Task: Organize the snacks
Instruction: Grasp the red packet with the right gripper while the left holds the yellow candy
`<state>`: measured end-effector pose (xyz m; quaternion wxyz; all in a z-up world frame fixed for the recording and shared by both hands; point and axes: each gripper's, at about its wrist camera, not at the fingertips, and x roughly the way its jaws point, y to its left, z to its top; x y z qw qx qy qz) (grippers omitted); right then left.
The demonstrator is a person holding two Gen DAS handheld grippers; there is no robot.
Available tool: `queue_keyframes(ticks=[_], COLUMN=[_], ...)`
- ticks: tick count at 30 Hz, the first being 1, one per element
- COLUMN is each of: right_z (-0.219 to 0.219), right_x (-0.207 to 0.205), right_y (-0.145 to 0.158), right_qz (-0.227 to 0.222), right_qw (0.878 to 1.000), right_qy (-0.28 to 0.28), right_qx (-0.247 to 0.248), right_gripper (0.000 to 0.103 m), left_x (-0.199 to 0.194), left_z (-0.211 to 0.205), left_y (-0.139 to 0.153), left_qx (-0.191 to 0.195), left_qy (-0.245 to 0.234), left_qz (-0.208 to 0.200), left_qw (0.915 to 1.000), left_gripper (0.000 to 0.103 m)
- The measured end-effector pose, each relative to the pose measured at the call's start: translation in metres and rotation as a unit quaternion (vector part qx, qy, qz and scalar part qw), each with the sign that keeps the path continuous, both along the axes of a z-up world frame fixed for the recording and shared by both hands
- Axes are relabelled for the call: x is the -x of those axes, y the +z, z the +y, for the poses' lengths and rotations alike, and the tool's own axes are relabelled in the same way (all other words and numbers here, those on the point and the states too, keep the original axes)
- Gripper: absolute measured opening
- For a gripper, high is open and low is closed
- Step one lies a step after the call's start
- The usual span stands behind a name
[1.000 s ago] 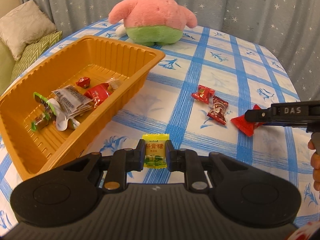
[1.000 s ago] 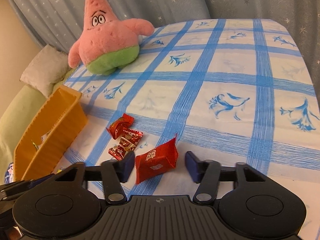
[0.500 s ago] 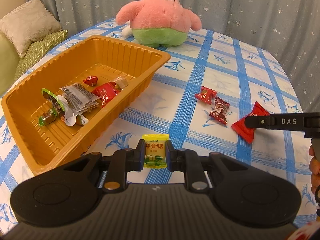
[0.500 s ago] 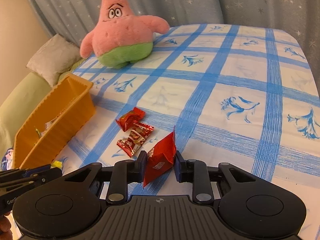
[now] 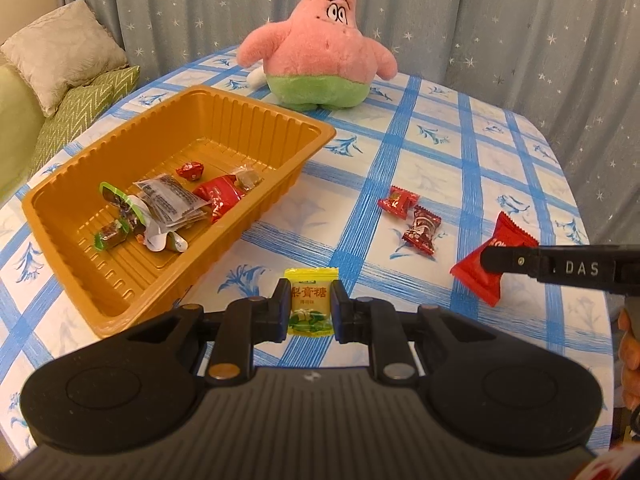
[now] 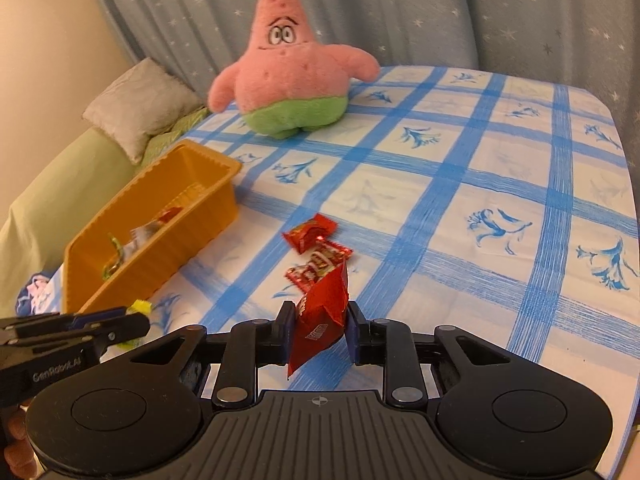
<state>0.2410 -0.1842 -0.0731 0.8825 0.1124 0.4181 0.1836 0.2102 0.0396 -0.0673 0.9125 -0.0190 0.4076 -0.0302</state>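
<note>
My left gripper [image 5: 310, 312] is shut on a yellow candy packet [image 5: 311, 300], held just off the table by the near right corner of the orange tray [image 5: 320, 132]. The tray holds several wrapped snacks [image 5: 176, 204]. My right gripper [image 6: 319, 332] has its jaws closing on a red snack packet [image 6: 322, 316], which stands crumpled between the pads and is lifted off the cloth. In the left wrist view that same red packet [image 5: 478, 272] hangs from the right gripper's finger [image 5: 560, 266]. Two red candies [image 5: 412, 216] lie on the tablecloth between the tray and the right gripper.
A pink and green star plush [image 5: 320, 52] stands at the far side of the blue-checked tablecloth [image 6: 500, 184]. A green sofa with cushions [image 5: 60, 52] sits left of the table, and a starred curtain hangs behind. A person's fingers [image 5: 630, 344] show at the right edge.
The right jaws closed on the red packet, squeezed it upright and lifted it. Both grippers rose slightly, and the left kept its hold on the yellow candy.
</note>
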Motion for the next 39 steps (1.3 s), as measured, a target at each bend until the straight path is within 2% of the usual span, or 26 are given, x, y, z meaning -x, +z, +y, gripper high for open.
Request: queue_keyframes(ticks=[11, 20, 26, 39], right_z=[0.027, 0.067, 0.098, 0.161], right_x=[0.024, 0.035, 0.027, -0.004], right_y=[0.027, 0.049, 0.061, 0.074], right_qz=[-0.01, -0.03, -0.045, -0.064], right_qw=[0.998, 0.993, 0.989, 0.98], right_qy=[0.057, 0.113, 0.142, 0.186], right_qx=[-0.002, -0.009, -0.014, -0.016], right_gripper=[0.026, 0.026, 0.026, 0.026], left_x=[0.026, 0.043, 0.044, 0.021], left_z=[0.015, 0.045, 0.07, 0.116], left_y=[0.024, 0.05, 0.063, 0.062], left_qx=[0.011, 0.012, 0.011, 0.002], left_qy=[0.013, 0.039, 0.058, 0.083], left_qz=[-0.009, -0.028, -0.046, -0.055], left_qw=[0.9998, 0.9988, 0.9972, 0.995], left_gripper=[0.018, 0.018, 0.018, 0.018])
